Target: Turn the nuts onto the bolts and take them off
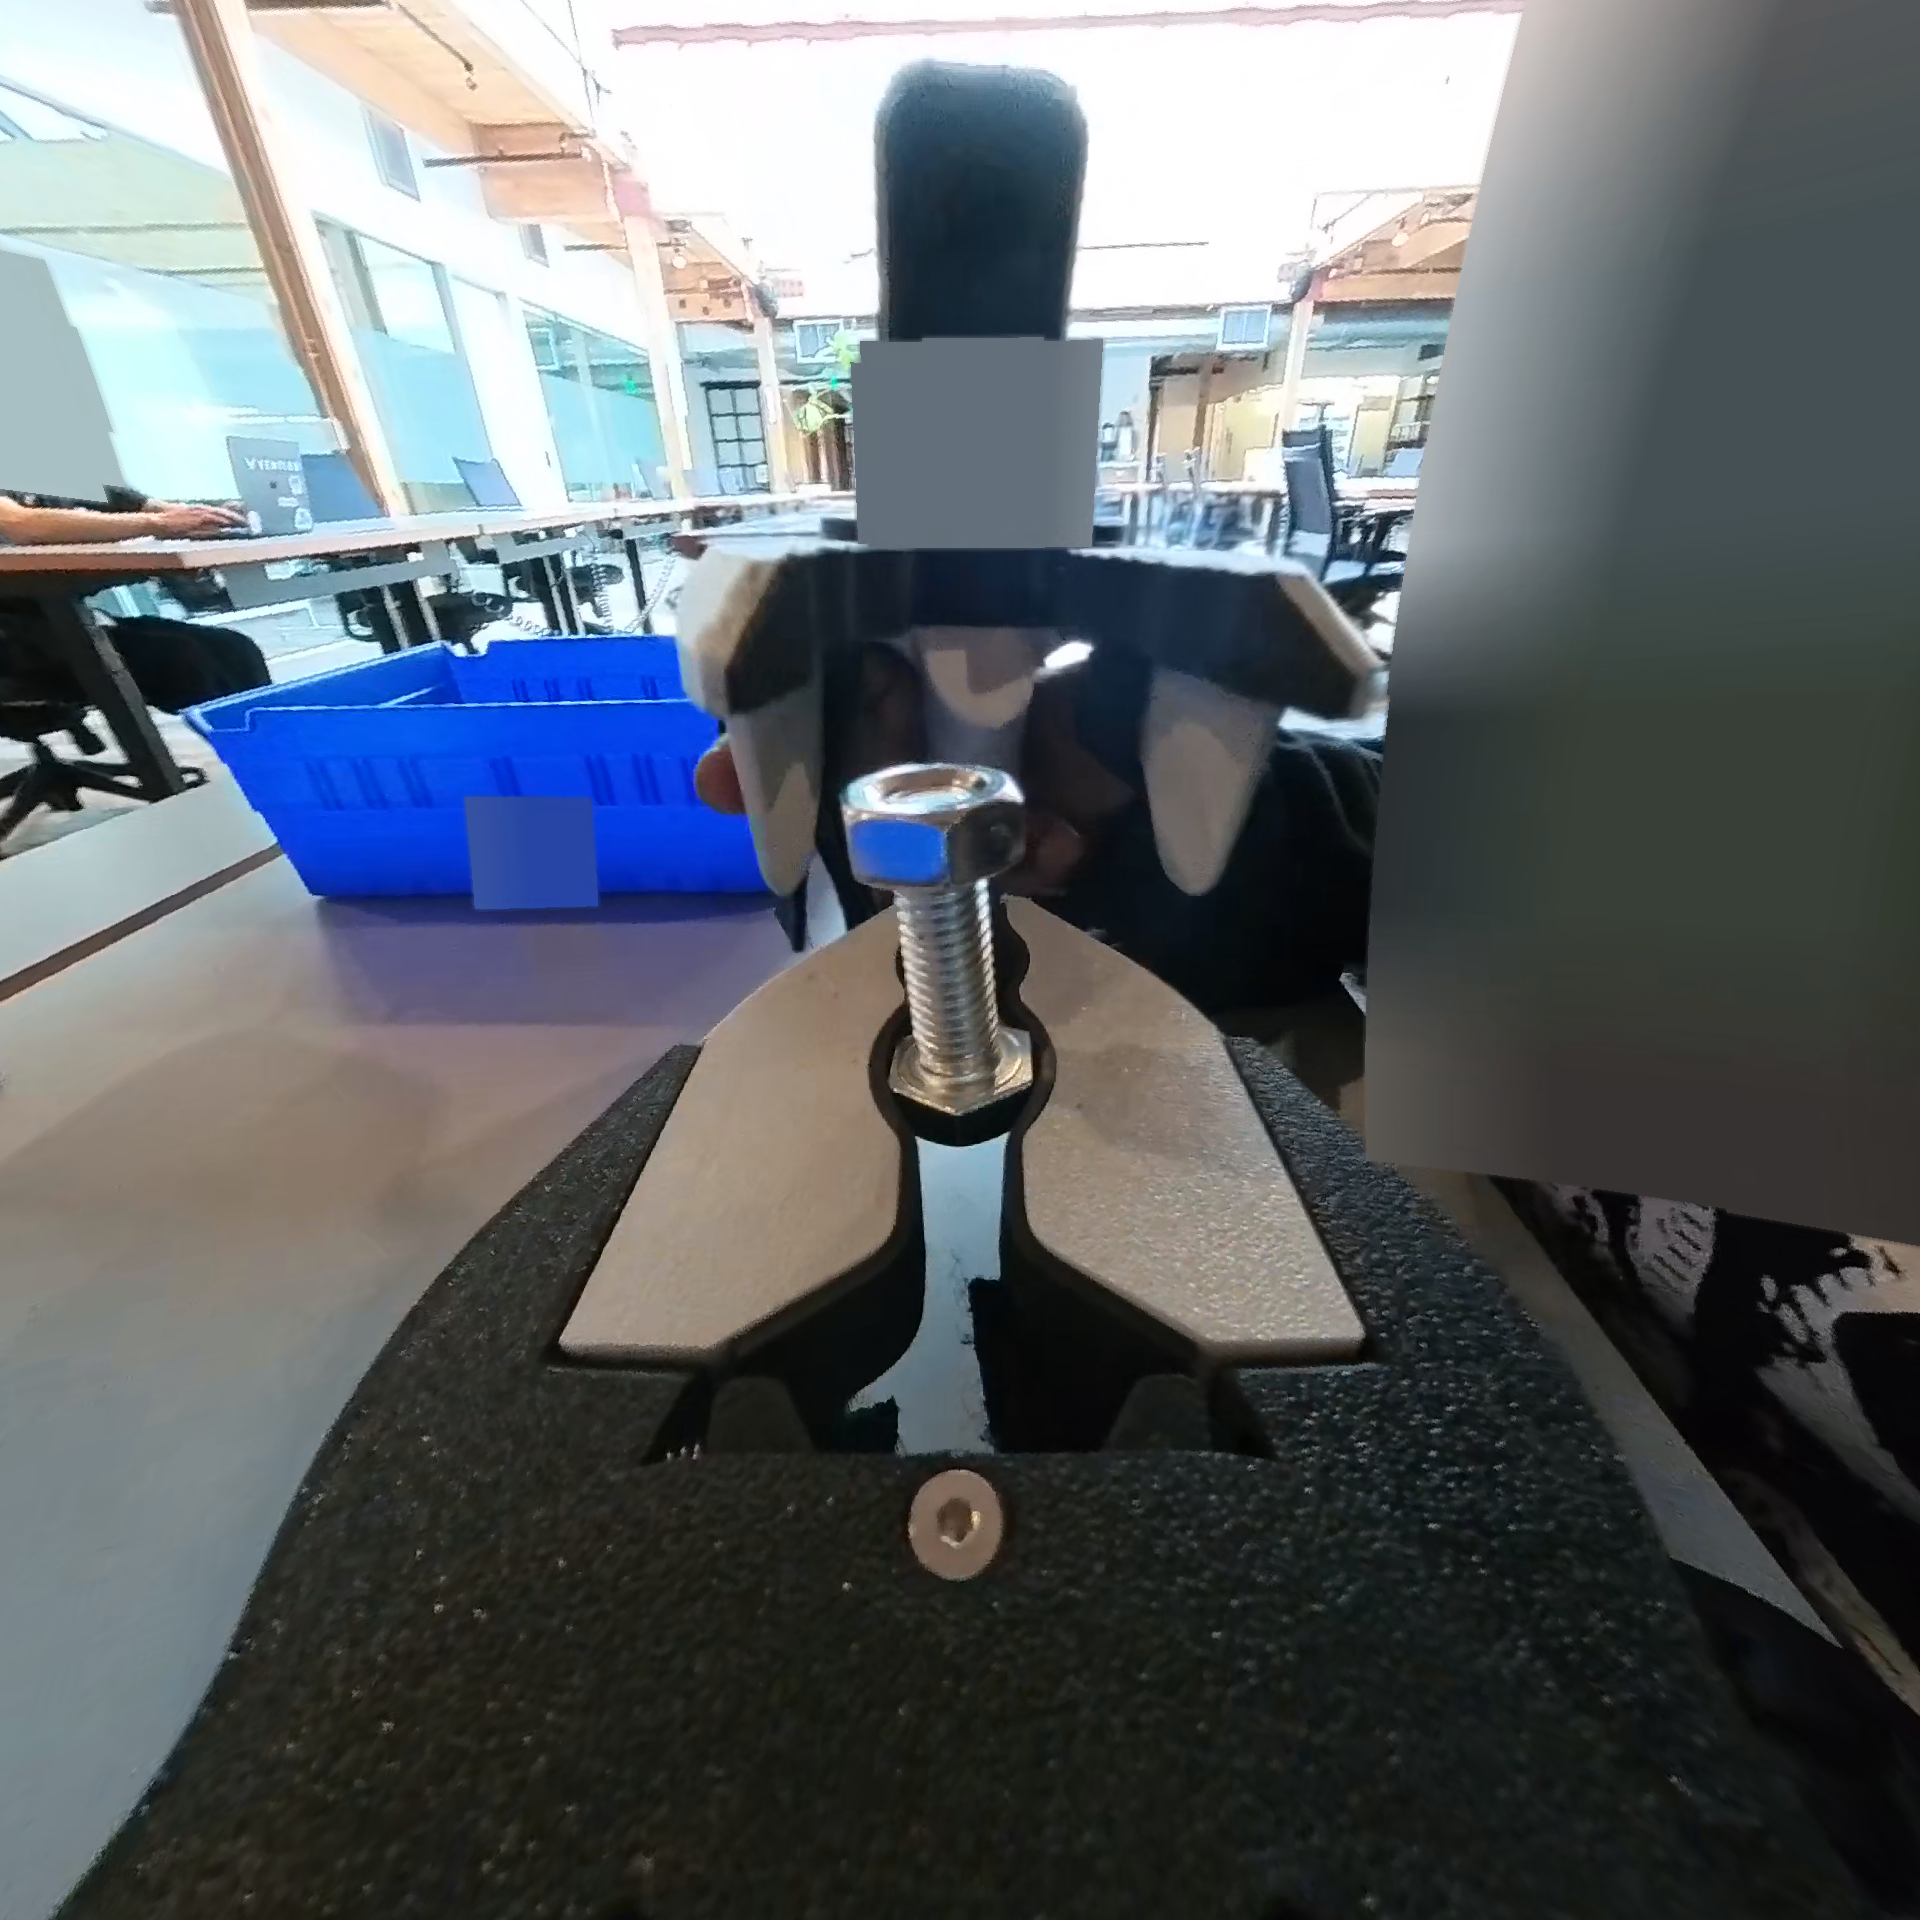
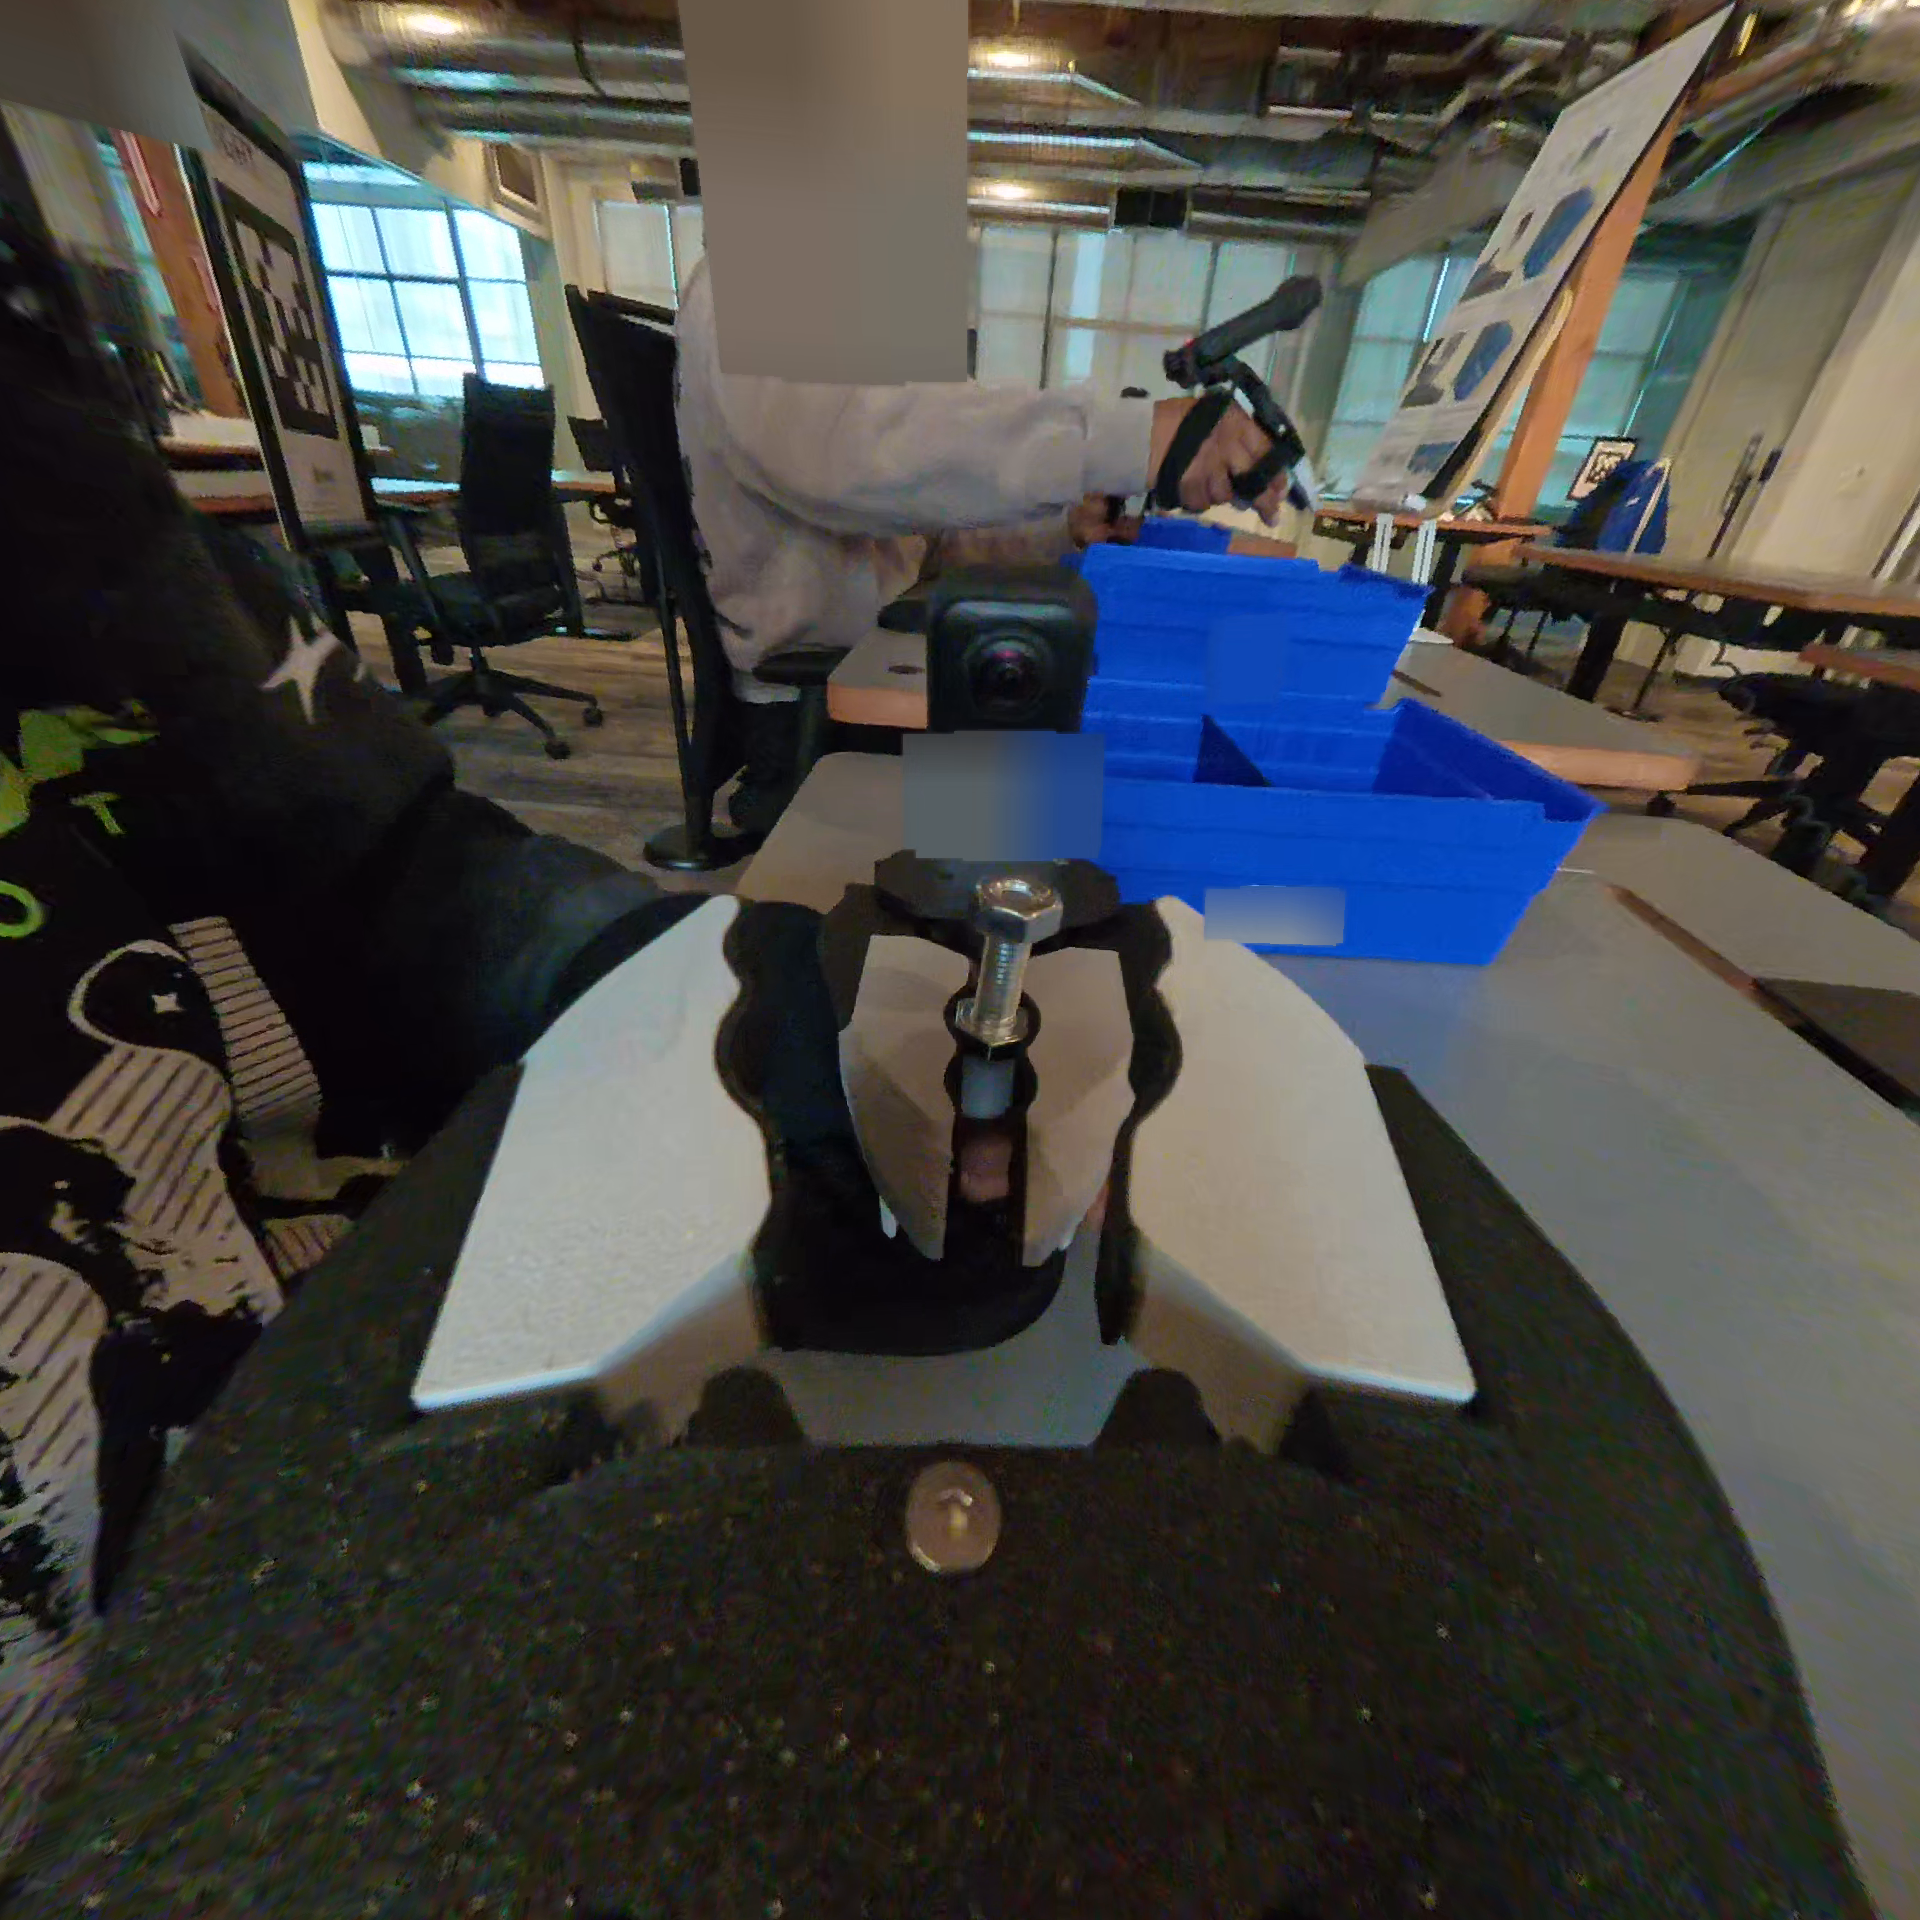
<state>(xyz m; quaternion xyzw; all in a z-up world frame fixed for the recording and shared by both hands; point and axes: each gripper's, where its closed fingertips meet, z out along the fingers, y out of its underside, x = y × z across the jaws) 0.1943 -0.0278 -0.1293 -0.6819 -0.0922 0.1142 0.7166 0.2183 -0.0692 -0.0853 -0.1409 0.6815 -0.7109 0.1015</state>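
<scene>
Left wrist view: my left gripper point(image 1: 961, 1081) clamped the lower nut point(image 1: 961, 1075), bolt point(image 1: 948, 977) standing upright, long axis vertical. My right gripper point(image 2: 951, 1049) gaped, fingers either side, the top nut point(image 1: 932, 824) between them, above the grey table point(image 1: 260, 1091).

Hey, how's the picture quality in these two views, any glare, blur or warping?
Left wrist view: windows and ceiling blown out white, bolt sharp with glints on its metal, right gripper behind it blurred, table edges bowed by the wide lens. Right wrist view: dimmer, even light, left gripper and bolt slightly soft, room lines curved.
</scene>
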